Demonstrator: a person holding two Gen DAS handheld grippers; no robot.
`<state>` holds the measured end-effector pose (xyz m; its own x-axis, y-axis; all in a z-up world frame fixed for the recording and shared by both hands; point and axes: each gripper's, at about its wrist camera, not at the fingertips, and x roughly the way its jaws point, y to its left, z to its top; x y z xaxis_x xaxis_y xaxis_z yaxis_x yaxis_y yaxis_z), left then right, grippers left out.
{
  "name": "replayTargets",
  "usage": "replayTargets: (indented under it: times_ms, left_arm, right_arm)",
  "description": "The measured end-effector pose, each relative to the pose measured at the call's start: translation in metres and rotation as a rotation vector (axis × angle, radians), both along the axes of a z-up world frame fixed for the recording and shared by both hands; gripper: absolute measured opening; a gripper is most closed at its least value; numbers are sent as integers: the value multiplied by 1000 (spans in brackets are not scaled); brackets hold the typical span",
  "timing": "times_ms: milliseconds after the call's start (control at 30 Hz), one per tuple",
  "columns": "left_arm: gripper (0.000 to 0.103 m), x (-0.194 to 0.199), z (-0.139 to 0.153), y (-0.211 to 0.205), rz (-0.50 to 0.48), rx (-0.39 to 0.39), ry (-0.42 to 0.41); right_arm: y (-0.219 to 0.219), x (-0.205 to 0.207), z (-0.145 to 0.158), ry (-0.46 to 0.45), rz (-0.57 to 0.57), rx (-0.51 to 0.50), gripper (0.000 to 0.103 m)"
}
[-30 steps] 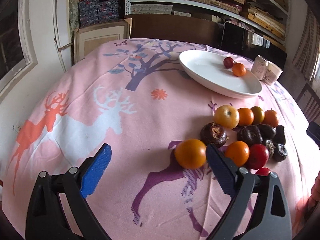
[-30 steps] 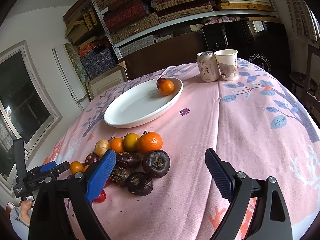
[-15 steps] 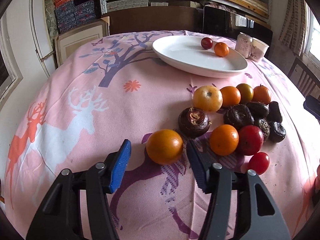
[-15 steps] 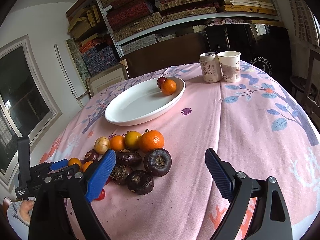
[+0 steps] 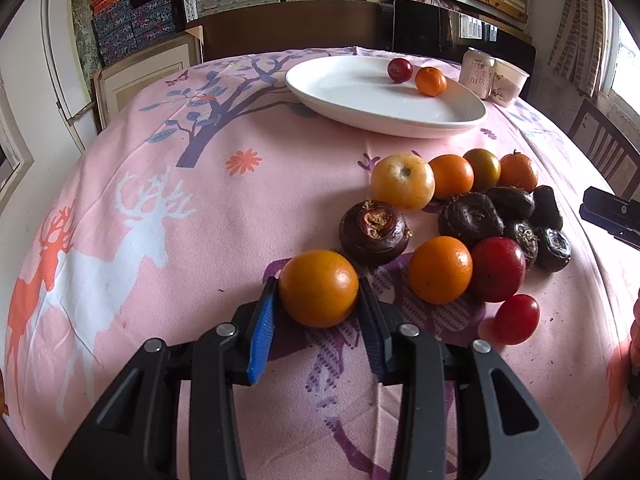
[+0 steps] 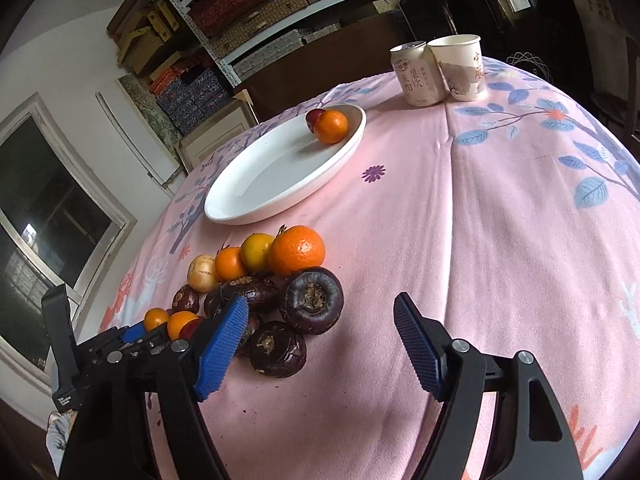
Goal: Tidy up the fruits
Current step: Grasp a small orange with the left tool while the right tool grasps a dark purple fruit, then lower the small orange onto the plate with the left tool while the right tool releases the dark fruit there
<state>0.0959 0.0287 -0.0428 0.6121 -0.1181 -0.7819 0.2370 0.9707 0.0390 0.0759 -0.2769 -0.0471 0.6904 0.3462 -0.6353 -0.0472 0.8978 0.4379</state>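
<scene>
My left tool (image 5: pixel 319 294) has closed from wide open onto the round orange tangerine (image 5: pixel 318 288), ready for the white oval plate (image 5: pixel 360 114); my right tool (image 6: pixel 320 344) hangs wide open, empty.

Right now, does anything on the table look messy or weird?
A little. Most of the fruit sits in a loose heap on the tablecloth, while the white plate holds only two pieces. Dark crumbs lie beside the brown fruits. Nothing looks spilled or broken.
</scene>
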Motion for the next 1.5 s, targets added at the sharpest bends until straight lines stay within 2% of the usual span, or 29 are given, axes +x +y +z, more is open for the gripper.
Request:
replayTargets:
  times_ms: [167, 233, 333, 400, 633, 800, 933, 1067, 1167, 1333, 1433, 1500]
  left_arm:
    - [38, 0, -1, 0, 0, 6, 0]
    - [38, 0, -1, 0, -1, 7, -1]
    - [38, 2, -3, 0, 0, 11, 10]
    - [38, 2, -3, 1, -1, 5, 11]
    - [38, 1, -2, 3, -9, -24, 10]
    - [38, -8, 17, 2, 0, -30, -78]
    - [38, 8, 39, -8, -13, -30, -105]
    - [38, 45, 62, -26, -13, -30, -129]
    - [38, 80, 69, -39, -5, -64, -122]
    - [38, 129, 58, -55, 1, -106, -72]
    - [38, 147, 45, -61, -7, -90, -42]
    - [42, 151, 40, -63, -9, -73, -45]
  right_arm:
    - [17, 13, -6, 28, 22, -60, 76]
    - [23, 18, -9, 41, 30, -103, 71]
    - [29, 25, -15, 60, 46, -126, 58]
    - [27, 25, -17, 59, 60, -106, 43]
    - [25, 16, -9, 16, 73, -95, 42]
    - [14, 5, 2, -41, 45, -68, 42]
    - [5, 11, 20, -83, 29, -39, 42]
    - [0, 39, 46, -109, -6, -37, 42]
    - [4, 71, 55, -101, -14, -23, 42]
    - [21, 123, 45, -63, -4, -20, 42]
    - [28, 148, 35, -32, 10, -35, 42]
    - [32, 155, 32, -28, 16, -75, 43]
